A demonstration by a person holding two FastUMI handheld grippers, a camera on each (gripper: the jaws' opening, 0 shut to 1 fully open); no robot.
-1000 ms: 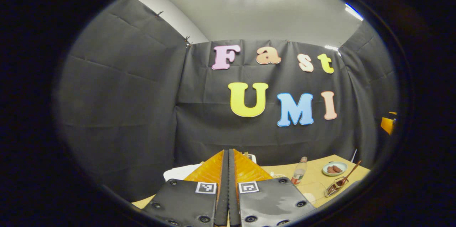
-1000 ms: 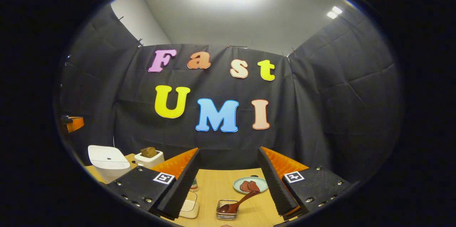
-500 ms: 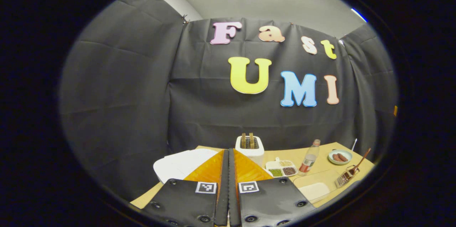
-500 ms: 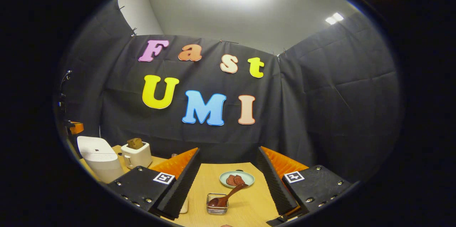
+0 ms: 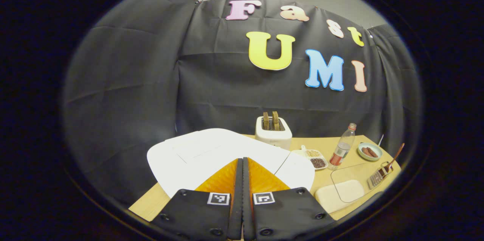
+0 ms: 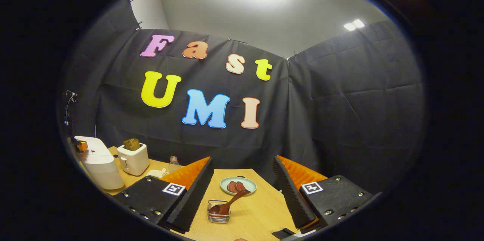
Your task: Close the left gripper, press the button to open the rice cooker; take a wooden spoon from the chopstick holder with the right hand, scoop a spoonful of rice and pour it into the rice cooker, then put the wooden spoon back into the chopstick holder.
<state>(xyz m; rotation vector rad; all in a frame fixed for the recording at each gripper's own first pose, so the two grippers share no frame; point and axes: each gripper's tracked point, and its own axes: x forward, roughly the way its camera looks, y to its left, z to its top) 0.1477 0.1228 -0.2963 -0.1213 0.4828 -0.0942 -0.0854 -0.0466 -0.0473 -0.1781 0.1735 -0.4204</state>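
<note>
My left gripper (image 5: 242, 160) is shut with nothing between its fingers. Its tips point down at the near part of the white rice cooker's lid (image 5: 211, 152); I cannot tell whether they touch it. The lid is down. A wooden spoon (image 5: 395, 156) leans in the wire chopstick holder (image 5: 378, 177) at the far right. In the right gripper view, my right gripper (image 6: 242, 162) is open and empty, above and short of the holder (image 6: 218, 211) with the spoon (image 6: 231, 204). The rice cooker (image 6: 97, 162) stands far left there. A clear box of white rice (image 5: 337, 198) lies right of the cooker.
Behind the cooker stands a white toaster (image 5: 273, 132) with bread in it. A small divided tray of grains (image 5: 314, 158), a bottle (image 5: 341, 151) and a plate with brown pieces (image 5: 369, 151) sit along the wooden table (image 6: 261, 210). Black cloth walls close in the booth.
The left gripper, still shut, has tipped down and come in over the rice cooker, which now looms large. The right gripper has swung a little right; the holder has drifted left.
</note>
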